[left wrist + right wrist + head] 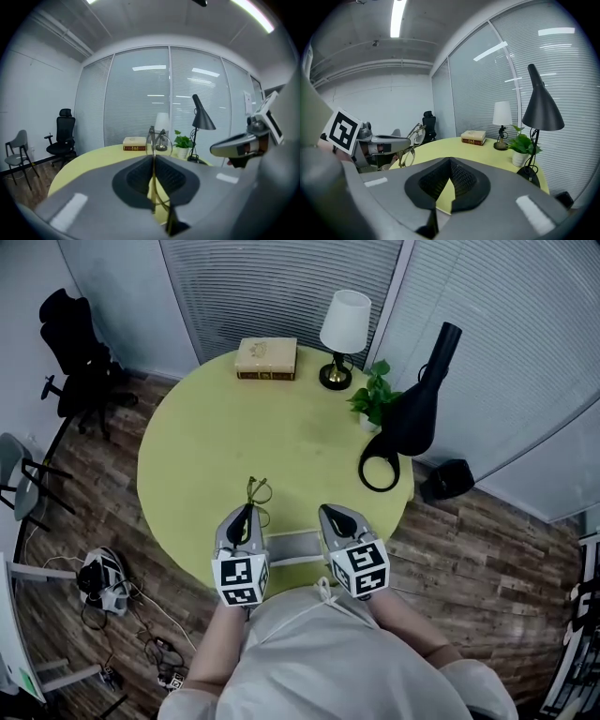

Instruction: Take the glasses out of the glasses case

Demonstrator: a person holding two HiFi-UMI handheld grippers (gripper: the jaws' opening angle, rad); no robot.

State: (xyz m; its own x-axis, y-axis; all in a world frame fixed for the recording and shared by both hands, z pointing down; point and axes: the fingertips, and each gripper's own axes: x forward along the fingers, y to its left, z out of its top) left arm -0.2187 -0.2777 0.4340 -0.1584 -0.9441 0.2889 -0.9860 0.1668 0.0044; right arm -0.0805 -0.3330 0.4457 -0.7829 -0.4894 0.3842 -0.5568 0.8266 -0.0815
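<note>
Glasses [258,491] out of the case, held above the table [206,427].
The left gripper [246,512] pinches them by one thin arm, so they could slip and fall. The case [295,546] lies between the grippers. The right gripper [336,514] is closed, holding nothing.

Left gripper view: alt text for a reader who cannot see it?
The left gripper is shut on gold-rimmed glasses, a lens sticking up past its tips. Beyond lie a round yellow-green table with a book, and the right gripper at right.
</note>
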